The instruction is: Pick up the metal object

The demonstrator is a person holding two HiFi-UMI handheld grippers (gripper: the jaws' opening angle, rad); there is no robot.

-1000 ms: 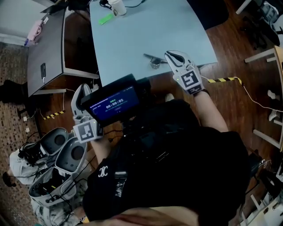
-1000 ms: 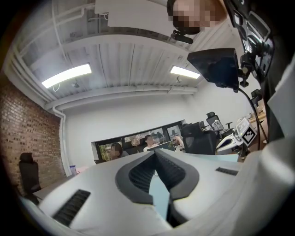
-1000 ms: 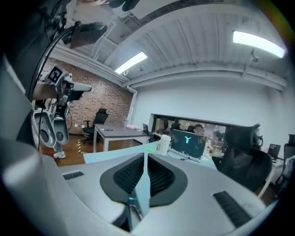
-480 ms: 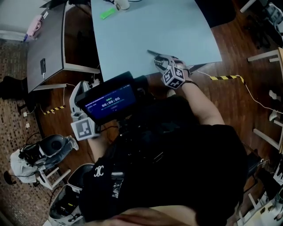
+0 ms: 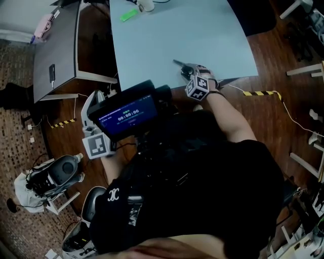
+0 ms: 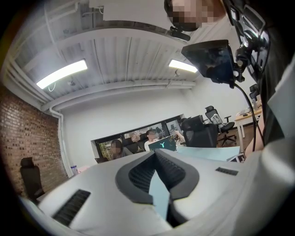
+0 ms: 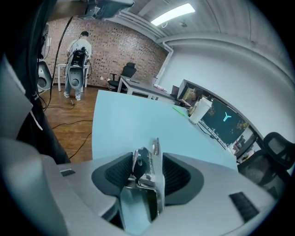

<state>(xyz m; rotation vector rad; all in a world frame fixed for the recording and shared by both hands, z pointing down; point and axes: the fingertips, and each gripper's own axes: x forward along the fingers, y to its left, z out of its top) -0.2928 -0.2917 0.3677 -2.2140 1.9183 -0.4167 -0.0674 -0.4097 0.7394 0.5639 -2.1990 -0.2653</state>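
The metal object (image 5: 182, 66), a shiny piece with a thin handle, lies near the front edge of the light blue table (image 5: 167, 35). My right gripper (image 5: 190, 72) is lowered over it. In the right gripper view the metal object (image 7: 148, 167) lies between the wide-spread jaws of my right gripper (image 7: 147, 161), and I see no pad pressing on it. My left gripper (image 5: 92, 99) hangs off the table at the left, beside the person's body. In its own view my left gripper (image 6: 156, 159) points up at the ceiling, its pads together and nothing held.
A green item (image 5: 128, 14) and a white cup (image 5: 146, 5) sit at the table's far end. A grey desk (image 5: 55, 50) with a phone (image 5: 52, 73) stands to the left. A screen (image 5: 126, 115) is mounted at the person's chest. Striped tape (image 5: 260, 93) marks the floor at the right.
My right gripper has come down from beside the metal object to over it, and its jaws have spread wide around it. The left gripper has barely moved.
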